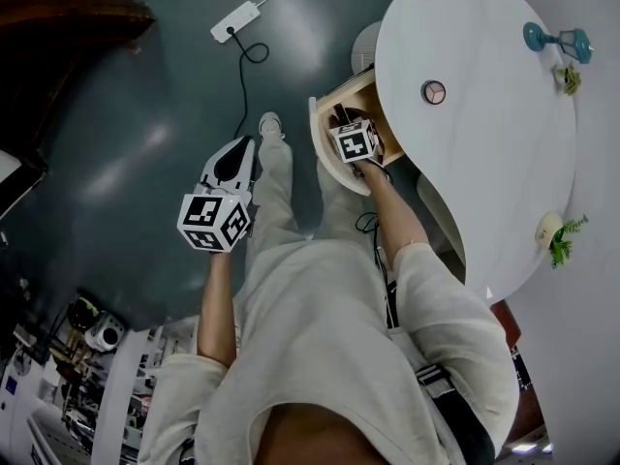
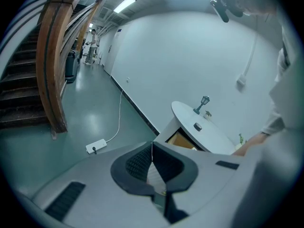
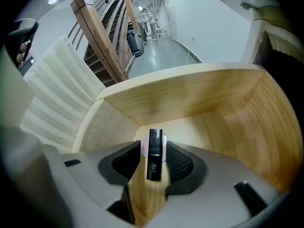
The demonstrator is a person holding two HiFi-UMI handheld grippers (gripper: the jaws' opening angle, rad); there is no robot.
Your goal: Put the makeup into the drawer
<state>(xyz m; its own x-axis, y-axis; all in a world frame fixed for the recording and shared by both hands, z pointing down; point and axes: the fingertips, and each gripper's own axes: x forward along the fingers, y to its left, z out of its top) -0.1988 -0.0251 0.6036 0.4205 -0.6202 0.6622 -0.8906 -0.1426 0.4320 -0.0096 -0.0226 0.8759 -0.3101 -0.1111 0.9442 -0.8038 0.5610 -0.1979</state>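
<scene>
Right gripper (image 3: 153, 142): I had it pointed down into the open drawer (image 3: 190, 96), with the jaws partly apart and the pads pressing nothing.
Makeup (image 3: 154, 158): a black tube inside the drawer, between the right jaws with a gap at its left side.
Left gripper (image 2: 152, 147): I held it over the floor (image 1: 145, 114), left of the desk (image 1: 484, 114), with the jaws together and empty.
</scene>
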